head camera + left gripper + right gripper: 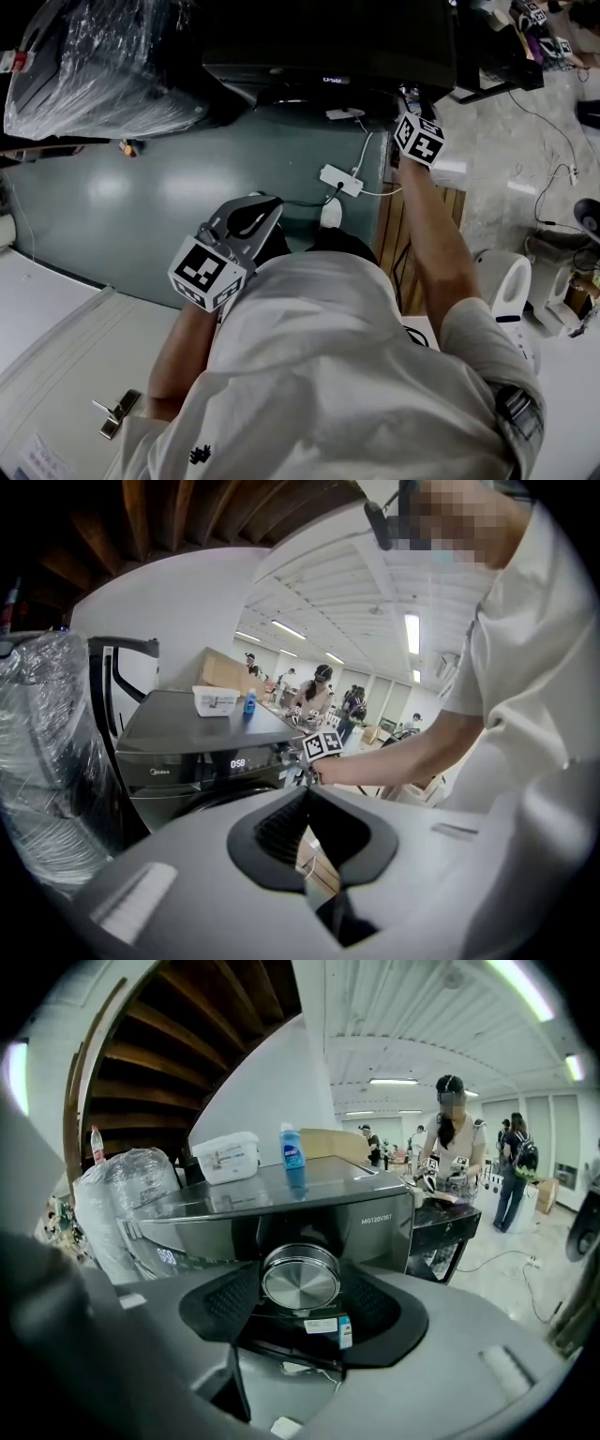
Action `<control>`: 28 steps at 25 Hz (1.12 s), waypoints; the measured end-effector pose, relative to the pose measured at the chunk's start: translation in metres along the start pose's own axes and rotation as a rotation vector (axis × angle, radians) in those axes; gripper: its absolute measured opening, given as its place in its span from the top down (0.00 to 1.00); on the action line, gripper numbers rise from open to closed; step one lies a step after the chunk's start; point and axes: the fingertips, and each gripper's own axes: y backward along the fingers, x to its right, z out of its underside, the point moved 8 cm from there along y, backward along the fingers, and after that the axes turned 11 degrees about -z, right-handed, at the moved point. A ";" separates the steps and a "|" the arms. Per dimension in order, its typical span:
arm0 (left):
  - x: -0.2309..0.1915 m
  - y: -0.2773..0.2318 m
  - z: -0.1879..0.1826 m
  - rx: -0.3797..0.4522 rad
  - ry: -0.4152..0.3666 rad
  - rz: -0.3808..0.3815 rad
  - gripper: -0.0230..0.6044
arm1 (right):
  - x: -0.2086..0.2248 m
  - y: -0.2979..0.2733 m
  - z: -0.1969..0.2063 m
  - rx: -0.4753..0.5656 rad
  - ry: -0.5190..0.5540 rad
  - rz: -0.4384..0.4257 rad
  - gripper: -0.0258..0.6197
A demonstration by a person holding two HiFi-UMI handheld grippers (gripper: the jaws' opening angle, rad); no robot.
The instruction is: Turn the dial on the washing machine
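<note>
The right hand-held gripper has its jaws closed on the dial, which sits on the front panel of the washing machine toward its right edge. Open floor lies beyond that edge. The left hand-held gripper hangs well clear, jaws together and empty.

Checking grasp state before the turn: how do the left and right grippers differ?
The right gripper is at the washing machine, jaws closed on its dial; the left gripper is held back from it. The right jaws are spread by the dial; the left jaws are together on nothing. Both face the machine.
</note>
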 end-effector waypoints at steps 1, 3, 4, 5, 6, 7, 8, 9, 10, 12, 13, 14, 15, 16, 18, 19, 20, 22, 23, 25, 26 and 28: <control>-0.001 0.000 0.000 0.000 -0.001 0.000 0.88 | -0.001 0.001 -0.001 -0.001 0.022 0.000 0.56; -0.001 0.000 -0.001 0.004 -0.002 0.000 0.88 | -0.003 0.004 -0.002 -0.003 0.075 -0.001 0.56; -0.001 0.000 -0.001 0.005 -0.003 0.001 0.88 | -0.005 0.006 -0.002 -0.005 0.105 -0.001 0.56; -0.001 -0.001 -0.001 0.004 -0.005 0.002 0.88 | -0.006 0.007 -0.002 -0.010 0.140 0.001 0.56; -0.001 -0.001 -0.001 0.001 -0.006 0.003 0.88 | -0.008 0.007 -0.002 -0.020 0.181 0.006 0.56; -0.001 -0.001 -0.001 -0.002 -0.007 0.004 0.88 | -0.010 0.007 -0.002 -0.031 0.226 0.012 0.56; 0.000 -0.002 -0.001 -0.004 -0.008 0.004 0.88 | -0.012 0.006 -0.002 -0.043 0.267 0.017 0.56; 0.000 -0.002 -0.001 -0.005 -0.009 0.004 0.88 | -0.014 0.004 -0.001 -0.053 0.301 0.021 0.56; 0.000 -0.002 -0.001 -0.006 -0.009 0.004 0.88 | -0.015 0.002 0.000 -0.062 0.326 0.025 0.56; 0.000 -0.002 -0.001 -0.007 -0.009 0.001 0.88 | -0.017 -0.002 0.000 -0.076 0.354 0.035 0.56; 0.000 -0.002 -0.001 -0.007 -0.007 0.000 0.88 | -0.018 -0.003 0.000 -0.083 0.361 0.042 0.56; 0.000 -0.002 0.000 -0.007 -0.006 -0.001 0.88 | -0.019 -0.004 0.000 -0.088 0.363 0.048 0.56; 0.000 -0.002 0.000 -0.007 -0.004 -0.003 0.88 | -0.019 -0.005 0.000 -0.093 0.359 0.054 0.56; -0.001 -0.001 0.000 -0.006 -0.003 -0.005 0.88 | -0.019 -0.007 0.001 -0.098 0.354 0.061 0.56; -0.001 -0.001 0.000 -0.005 0.000 -0.009 0.88 | -0.017 -0.009 0.002 -0.104 0.334 0.076 0.56; -0.002 -0.001 0.000 -0.005 0.001 -0.011 0.88 | -0.016 -0.009 0.002 -0.102 0.321 0.079 0.56; -0.002 0.000 0.001 -0.005 0.002 -0.013 0.88 | -0.014 -0.009 0.002 -0.097 0.307 0.079 0.56; -0.003 0.001 0.002 -0.006 0.005 -0.017 0.88 | -0.011 -0.008 0.002 -0.081 0.260 0.065 0.56; -0.003 0.001 0.002 -0.006 0.008 -0.018 0.88 | -0.009 -0.008 0.002 -0.071 0.229 0.056 0.56; -0.003 0.001 0.002 -0.005 0.011 -0.018 0.88 | -0.007 -0.006 0.001 -0.056 0.176 0.043 0.56; -0.003 0.000 0.002 -0.004 0.010 -0.018 0.88 | -0.006 -0.006 0.001 -0.051 0.157 0.039 0.56; -0.002 -0.001 0.001 -0.003 0.006 -0.015 0.88 | -0.005 -0.005 0.002 -0.040 0.118 0.030 0.56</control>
